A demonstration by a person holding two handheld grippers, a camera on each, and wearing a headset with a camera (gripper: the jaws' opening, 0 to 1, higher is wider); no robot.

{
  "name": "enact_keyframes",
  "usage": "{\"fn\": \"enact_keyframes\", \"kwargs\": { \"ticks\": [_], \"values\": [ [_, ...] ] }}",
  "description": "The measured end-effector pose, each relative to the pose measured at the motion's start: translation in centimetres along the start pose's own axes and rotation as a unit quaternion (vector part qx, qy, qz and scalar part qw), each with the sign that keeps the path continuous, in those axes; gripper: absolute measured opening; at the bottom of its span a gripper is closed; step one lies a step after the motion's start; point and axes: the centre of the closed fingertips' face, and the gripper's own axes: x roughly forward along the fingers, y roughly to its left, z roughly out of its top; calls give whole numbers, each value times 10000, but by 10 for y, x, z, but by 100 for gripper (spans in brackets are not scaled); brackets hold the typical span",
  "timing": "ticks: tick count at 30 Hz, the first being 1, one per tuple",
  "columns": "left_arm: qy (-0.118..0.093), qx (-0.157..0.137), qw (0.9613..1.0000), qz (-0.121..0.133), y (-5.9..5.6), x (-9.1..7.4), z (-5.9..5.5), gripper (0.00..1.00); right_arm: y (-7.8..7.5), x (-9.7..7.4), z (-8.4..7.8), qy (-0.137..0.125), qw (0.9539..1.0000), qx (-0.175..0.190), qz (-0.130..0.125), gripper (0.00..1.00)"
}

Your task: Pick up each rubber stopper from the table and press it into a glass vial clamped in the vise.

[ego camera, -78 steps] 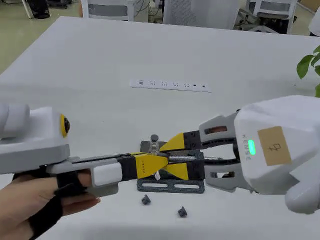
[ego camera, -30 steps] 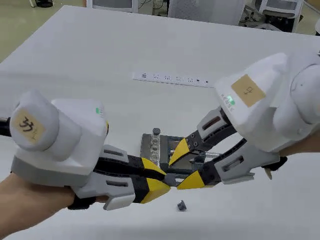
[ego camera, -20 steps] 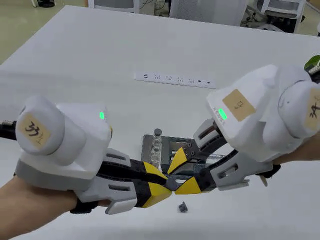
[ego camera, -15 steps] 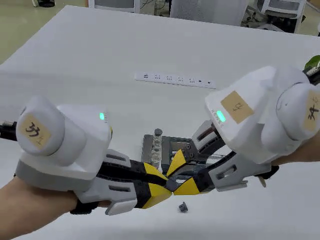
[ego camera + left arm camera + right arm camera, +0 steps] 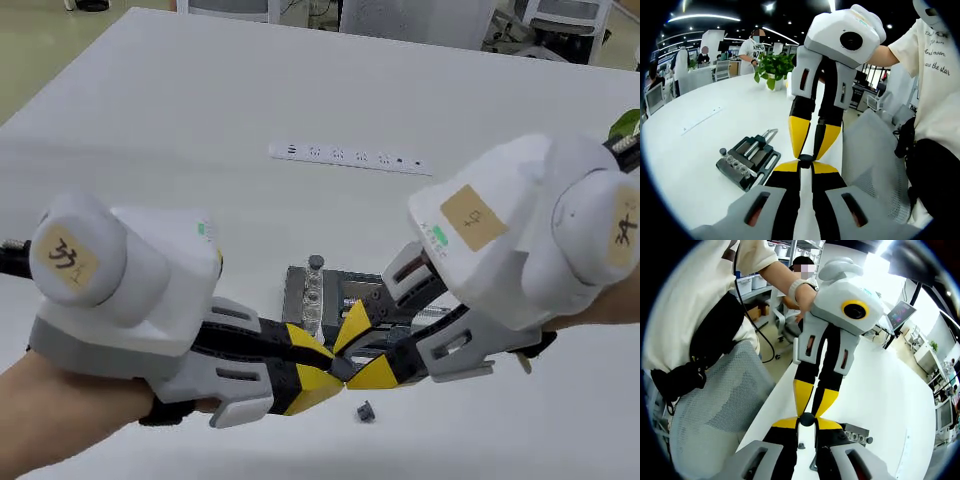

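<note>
A small dark rubber stopper (image 5: pixel 805 159) is pinched in the air where the two grippers meet tip to tip; it also looks like a dark ball (image 5: pixel 806 419). My left gripper (image 5: pixel 335 372) comes in from the left, shut on it. My right gripper (image 5: pixel 350 365) comes from the right, its yellow tips drawn in on the same stopper. Just behind stands the dark vise (image 5: pixel 296 300) with a row of glass vials (image 5: pixel 313 298); the far vial (image 5: pixel 315 263) carries a stopper. One loose stopper (image 5: pixel 366 410) lies on the table in front.
A white power strip (image 5: pixel 350 158) lies farther back on the white table (image 5: pixel 200 120). A grey mesh chair (image 5: pixel 715 400) stands at the near table edge. A potted plant (image 5: pixel 772 67) and people are at the far side.
The left gripper brought a stopper up from the table. The right gripper swung in toward it and its jaws narrowed onto the stopper. One loose stopper stays on the table.
</note>
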Motion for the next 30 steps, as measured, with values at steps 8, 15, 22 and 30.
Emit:
{"fn": "enact_keyframes", "kwargs": {
  "ticks": [8,15,22,30],
  "values": [
    [50,100,9999,39,1,1,-1,3,-1,1,-1,46,10000,24,56,7],
    [109,232,9997,29,-1,4,-2,3,0,2,-3,67,9998,86,139,6],
    [158,330,9993,31,-2,6,-5,3,1,4,-4,98,9997,93,192,6],
    [94,332,9994,56,-1,6,-7,4,2,6,-6,110,9996,110,233,5]
  ]
}}
